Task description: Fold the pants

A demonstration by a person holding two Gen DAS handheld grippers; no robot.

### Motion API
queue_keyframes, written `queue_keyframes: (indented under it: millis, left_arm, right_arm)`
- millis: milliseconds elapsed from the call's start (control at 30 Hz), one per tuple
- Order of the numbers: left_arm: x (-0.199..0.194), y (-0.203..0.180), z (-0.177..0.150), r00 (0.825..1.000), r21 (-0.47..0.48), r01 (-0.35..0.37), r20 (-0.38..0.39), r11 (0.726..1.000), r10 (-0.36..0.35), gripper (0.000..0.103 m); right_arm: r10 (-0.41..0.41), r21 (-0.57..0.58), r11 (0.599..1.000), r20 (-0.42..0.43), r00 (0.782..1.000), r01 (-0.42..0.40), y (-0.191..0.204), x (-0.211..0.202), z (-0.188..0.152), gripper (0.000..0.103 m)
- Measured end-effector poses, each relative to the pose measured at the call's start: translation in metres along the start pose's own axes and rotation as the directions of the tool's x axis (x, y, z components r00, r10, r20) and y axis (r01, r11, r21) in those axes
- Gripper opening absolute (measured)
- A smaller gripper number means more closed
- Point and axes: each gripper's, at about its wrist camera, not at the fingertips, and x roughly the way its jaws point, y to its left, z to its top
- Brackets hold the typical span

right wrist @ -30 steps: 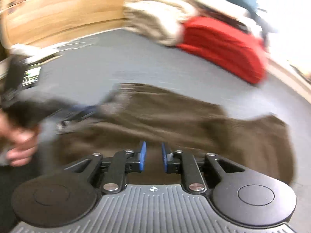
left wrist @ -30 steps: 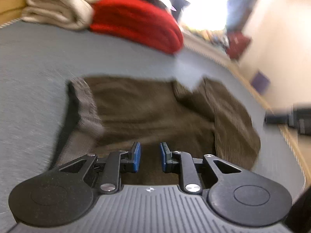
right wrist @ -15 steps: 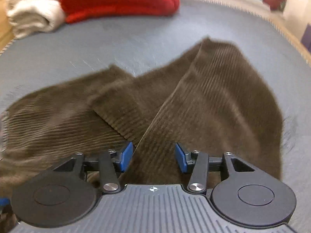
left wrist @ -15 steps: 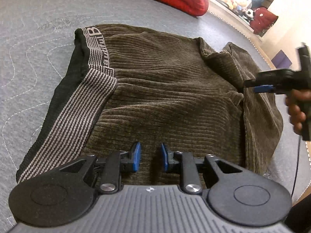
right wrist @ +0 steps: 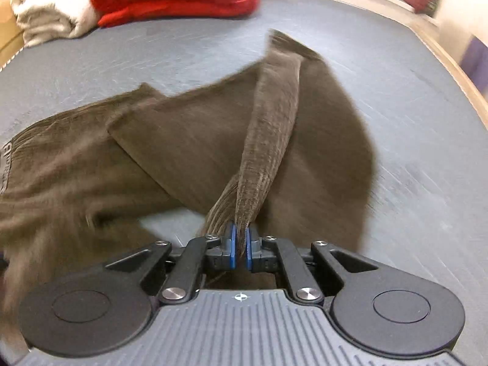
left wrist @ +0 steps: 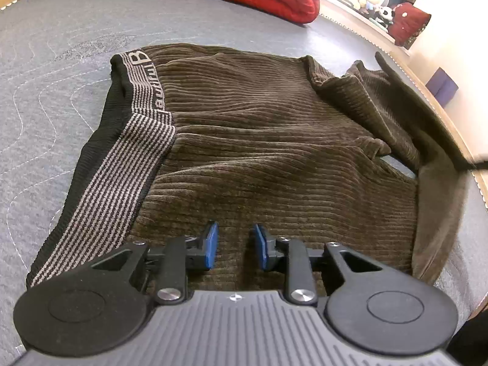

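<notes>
Right claw newly pinches blurred pants.

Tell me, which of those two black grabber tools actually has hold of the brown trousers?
The right gripper: its blue fingers have just closed and pinch a fold of the brown corduroy pants. The left gripper hovers above the cloth, fingers apart, holding nothing.

Motion-blurred pants in right-wrist view; waistband lettering partly folded under
</notes>
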Motion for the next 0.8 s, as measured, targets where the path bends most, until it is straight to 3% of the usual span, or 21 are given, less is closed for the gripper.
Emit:
queue_keyframes:
  millis: [100,167,300,367,500,567,633,700,800]
  left_arm:
    - [0.000,-0.005,-0.001,1.000,0.022,-0.003,0.003,1.000,0.003,0.038]
    - [0.000,-0.009,-0.002,1.000,0.046,-0.007,0.007,0.999,0.007,0.040]
    - [0.000,-0.015,-0.003,1.000,0.077,-0.002,0.012,0.997,0.001,0.040]
    - [0.001,-0.017,-0.004,1.000,0.077,-0.008,0.016,0.997,0.007,0.041]
    - [0.002,-0.023,-0.007,0.999,0.119,-0.028,0.023,0.992,0.025,0.046]
    - [0.004,-0.029,-0.010,0.999,0.155,-0.043,0.028,0.987,0.039,0.050]
    - [0.007,-0.036,-0.014,0.998,0.198,-0.062,0.036,0.978,0.056,0.056]
    - [0.009,-0.046,-0.019,0.995,0.251,-0.094,0.052,0.964,0.083,0.062]
    - [0.012,-0.061,-0.030,0.986,0.318,-0.160,0.088,0.935,0.140,0.063]
  right_arm:
    - [0.004,-0.008,1.000,-0.037,0.999,-0.004,-0.038,-0.033,-0.048,0.006]
    - [0.043,-0.018,0.999,-0.115,0.992,-0.045,-0.055,-0.048,-0.083,0.006]
    - [0.129,-0.060,0.987,-0.273,0.953,-0.151,-0.064,-0.060,-0.143,0.007]
    - [0.152,-0.058,0.983,-0.252,0.956,-0.172,-0.068,-0.064,-0.154,0.011]
    - [0.198,0.057,0.979,-0.060,0.978,-0.194,-0.097,-0.083,-0.137,0.019]
    - [0.177,0.129,0.975,0.038,0.983,-0.181,-0.110,-0.088,-0.121,0.032]
    - [0.157,0.171,0.970,0.103,0.982,-0.173,-0.118,-0.084,-0.105,0.037]
    - [0.162,0.154,0.972,0.116,0.980,-0.179,-0.113,-0.070,-0.087,0.038]
    - [0.143,0.053,0.988,0.088,0.986,-0.148,-0.086,-0.039,-0.058,0.041]
